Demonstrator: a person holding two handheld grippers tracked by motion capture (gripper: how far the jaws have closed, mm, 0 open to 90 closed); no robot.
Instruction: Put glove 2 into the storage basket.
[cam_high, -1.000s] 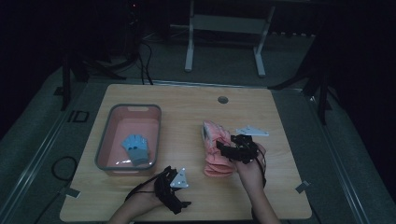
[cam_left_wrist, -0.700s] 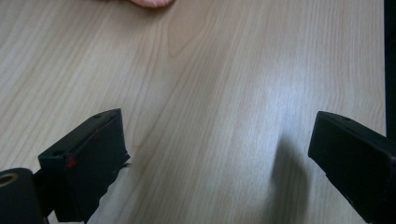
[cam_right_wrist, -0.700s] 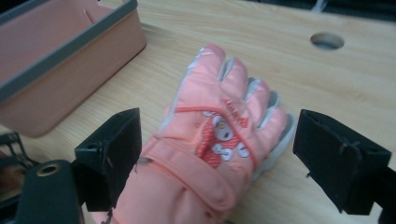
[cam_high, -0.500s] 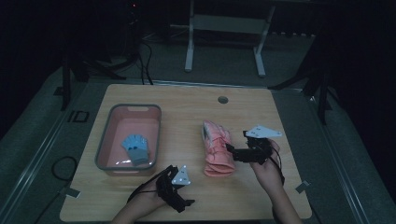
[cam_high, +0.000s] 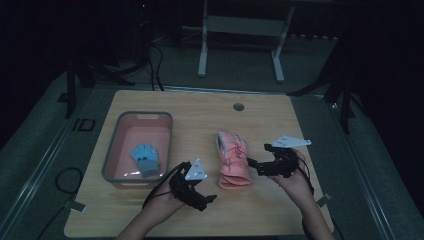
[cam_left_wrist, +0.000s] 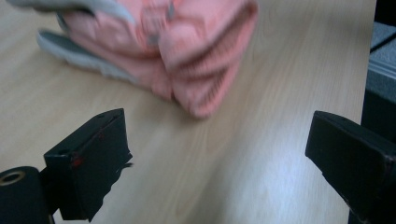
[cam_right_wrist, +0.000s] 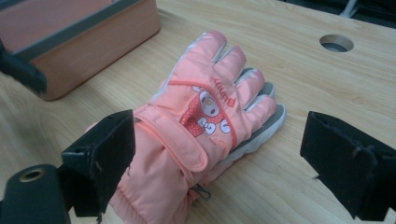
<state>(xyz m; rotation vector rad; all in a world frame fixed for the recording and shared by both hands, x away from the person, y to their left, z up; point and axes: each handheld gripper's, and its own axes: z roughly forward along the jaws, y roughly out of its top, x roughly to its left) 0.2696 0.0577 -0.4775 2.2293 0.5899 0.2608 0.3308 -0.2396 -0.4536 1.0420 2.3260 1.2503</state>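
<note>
Padded pink glove pair (cam_high: 233, 160) lying lengthwise near-to-far between spread, empty left gripper (cam_high: 199, 196) and nearer, just-opened, empty right gripper (cam_high: 256, 165).

- The gloves (cam_right_wrist: 201, 126) are salmon pink, with light grey finger edges and a darker grey underside.
- The top glove carries a white cartoon face on a red patch with white dots, plus red lettering.
- The tub (cam_high: 120, 131) is pink with a grey rim.
- A glove inside it (cam_high: 146, 158) is pale blue.
- The table (cam_high: 200, 107) is light wood grain.
</note>
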